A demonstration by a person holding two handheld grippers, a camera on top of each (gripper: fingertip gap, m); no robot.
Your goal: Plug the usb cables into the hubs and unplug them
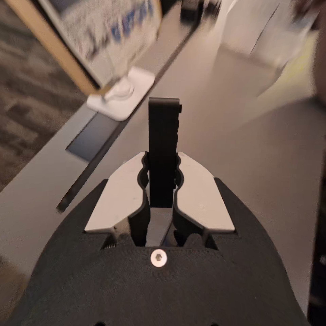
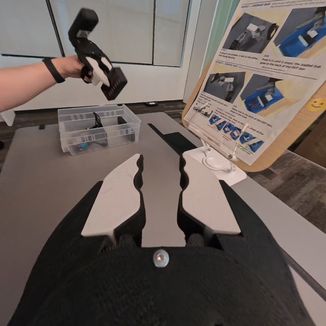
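My right gripper (image 2: 161,158): fingers parted, empty, low over grey table (image 2: 44,176). My left gripper (image 1: 162,155): clamped on black hub (image 1: 163,141), long axis running fwd along fingers, port row on its right edge. Beyond: clear bin (image 2: 98,128) w/ cables, instruction board (image 2: 264,79).

This looks like an office or lab room set up for a bench exercise. A plain grey table (image 2: 44,176) stands on patterned grey carpet (image 2: 291,180), the kind laid in workplaces. At the table's right edge a printed instruction sheet (image 2: 261,84) with photographs leans on a wooden board (image 2: 285,141), propped on a white stand (image 2: 220,164). Toward the table's far end sits a clear plastic compartment bin (image 2: 98,128) holding cables and dark parts. Behind the table runs a white wall with large framed panels (image 2: 109,35), possibly whiteboards or frosted glass.
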